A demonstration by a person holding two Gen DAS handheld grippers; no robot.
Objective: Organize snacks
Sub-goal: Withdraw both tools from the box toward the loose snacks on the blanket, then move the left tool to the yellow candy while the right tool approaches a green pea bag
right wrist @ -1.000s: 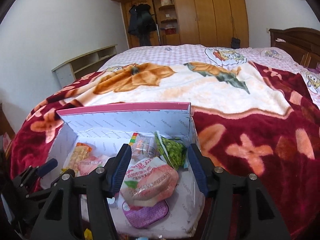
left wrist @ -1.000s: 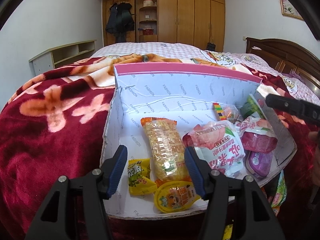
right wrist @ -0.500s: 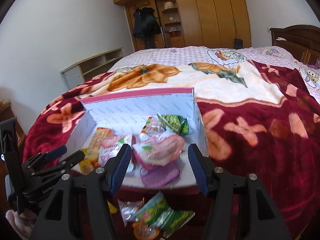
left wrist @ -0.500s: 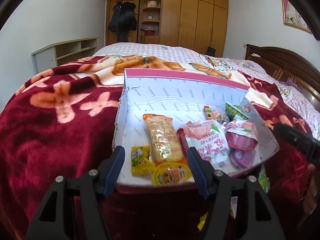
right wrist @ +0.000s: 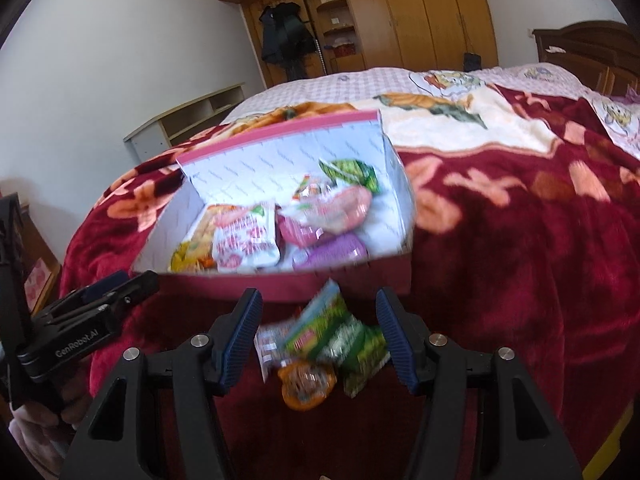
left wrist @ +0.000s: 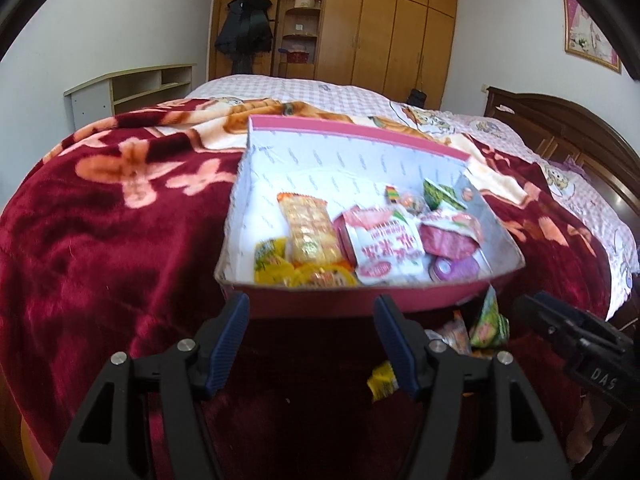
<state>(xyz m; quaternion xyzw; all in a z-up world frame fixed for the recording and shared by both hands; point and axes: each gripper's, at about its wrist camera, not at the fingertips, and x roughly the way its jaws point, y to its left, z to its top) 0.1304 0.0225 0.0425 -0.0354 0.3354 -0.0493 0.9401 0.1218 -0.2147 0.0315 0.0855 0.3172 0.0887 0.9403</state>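
Both tools empty, box partly filled.
Left tool [left wrist: 312,340] stands with jaws spread wide, nothing between them, just short of the pink box [left wrist: 360,148] on the bed [left wrist: 100,220]; right tool [right wrist: 320,336] has jaws apart and unloaded above a green packet [right wrist: 332,332] and an orange jelly cup [right wrist: 306,384]. Several snacks lie inside the box (mostly toward its near wall); the loose ones on the blanket in front of it remain to be packed.
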